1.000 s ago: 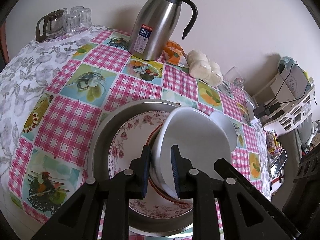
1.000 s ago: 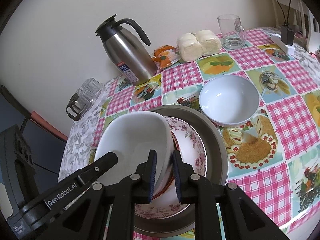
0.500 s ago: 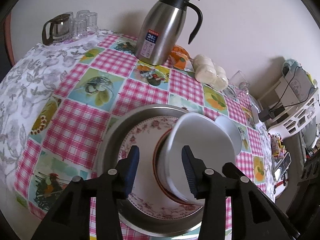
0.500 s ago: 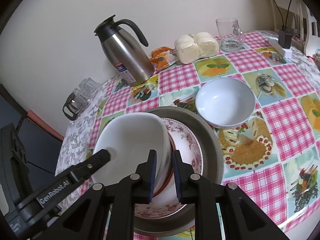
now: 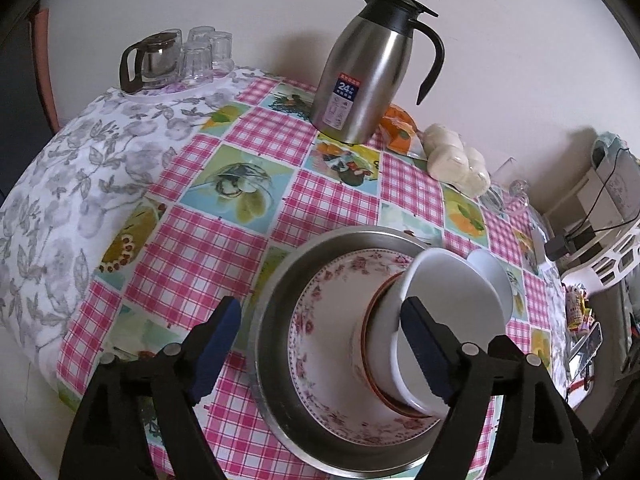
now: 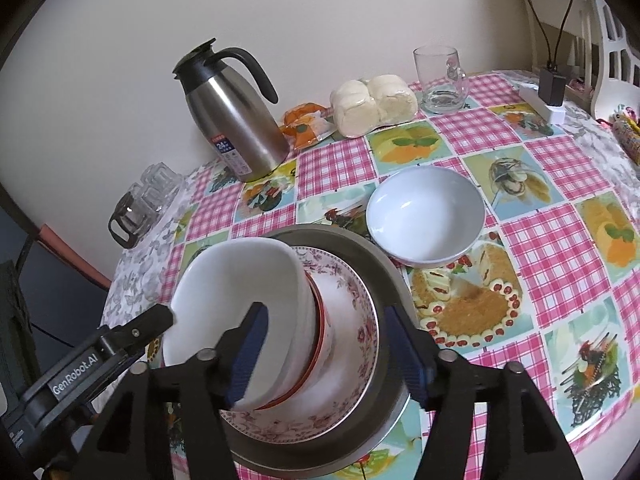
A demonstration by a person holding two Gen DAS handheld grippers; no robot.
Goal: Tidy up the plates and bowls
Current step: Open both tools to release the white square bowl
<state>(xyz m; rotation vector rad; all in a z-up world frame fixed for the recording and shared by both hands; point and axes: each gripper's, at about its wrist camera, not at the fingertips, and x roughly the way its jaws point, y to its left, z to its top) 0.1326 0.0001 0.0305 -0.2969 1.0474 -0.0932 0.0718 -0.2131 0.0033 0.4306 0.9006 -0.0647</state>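
Dishes sit stacked near the front of the surface [image 6: 560, 248]: we see a steel basin [image 6: 384, 280] holding a floral plate [image 6: 352, 344], with a red-rimmed bowl [image 6: 320, 316] on the plate and a white bowl [image 6: 240, 280] nested in it. A second white bowl [image 6: 426, 216] stands apart on the checked cloth, just beside the basin's rim. We hold the left gripper [image 5: 320, 348] with its fingers spread wide, one outside the basin and one at the nested bowl's rim, gripping nothing. The right gripper [image 6: 324, 354] also has its fingers wide, straddling the stacked bowls' rim without pinching it. Behind stand a steel thermos jug [image 6: 234, 124], wrapped buns [image 6: 374, 104] and a glass mug [image 6: 440, 80]
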